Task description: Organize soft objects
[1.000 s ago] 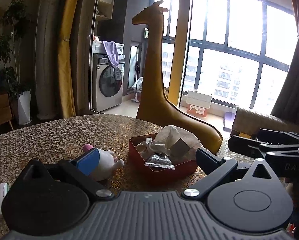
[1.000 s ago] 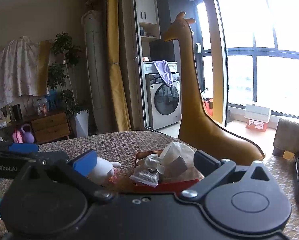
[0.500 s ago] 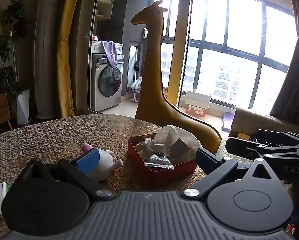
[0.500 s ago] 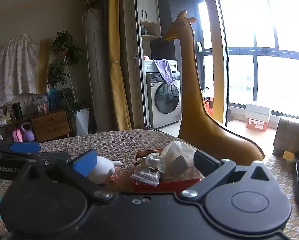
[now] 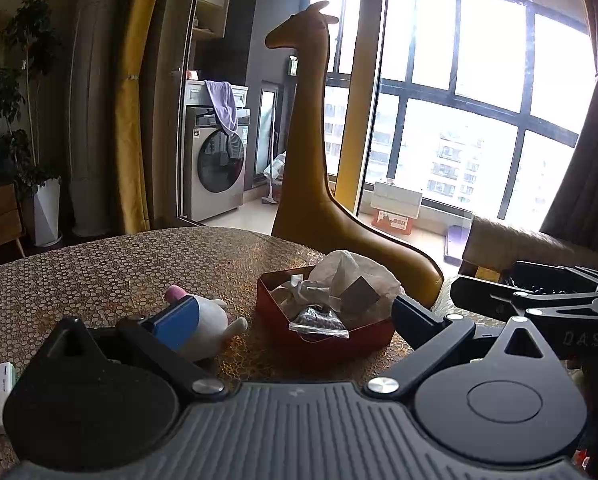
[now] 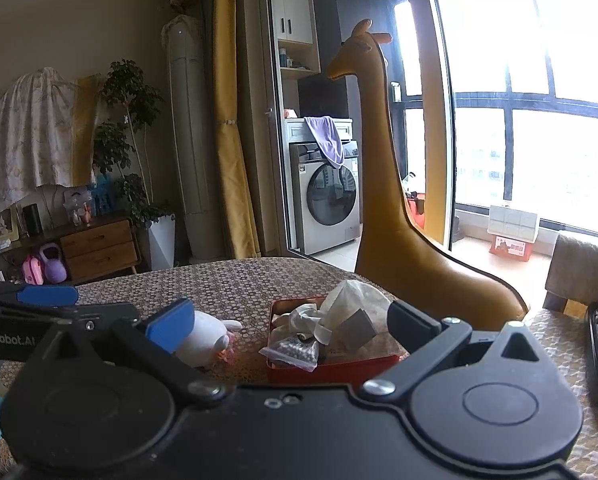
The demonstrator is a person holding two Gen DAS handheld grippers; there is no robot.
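A: Well, where is the soft toy (image 5: 207, 326) seen, taking the red box (image 5: 323, 342) as the mark?

B: It is laid on its side on the patterned table (image 5: 99, 264), just left of the red box, not touching it. White crumpled cloth (image 5: 347, 276) and a clear bag of beads (image 5: 319, 322) are heaped inside the box.

A: And the grippers?

B: The left gripper (image 5: 295, 316) is held wide, nothing gripped; box and toy are framed between its fingers. The right gripper (image 6: 291, 322) is likewise spread wide and empty, short of the box. A tall yellow giraffe (image 6: 383, 184) is noted behind the box.
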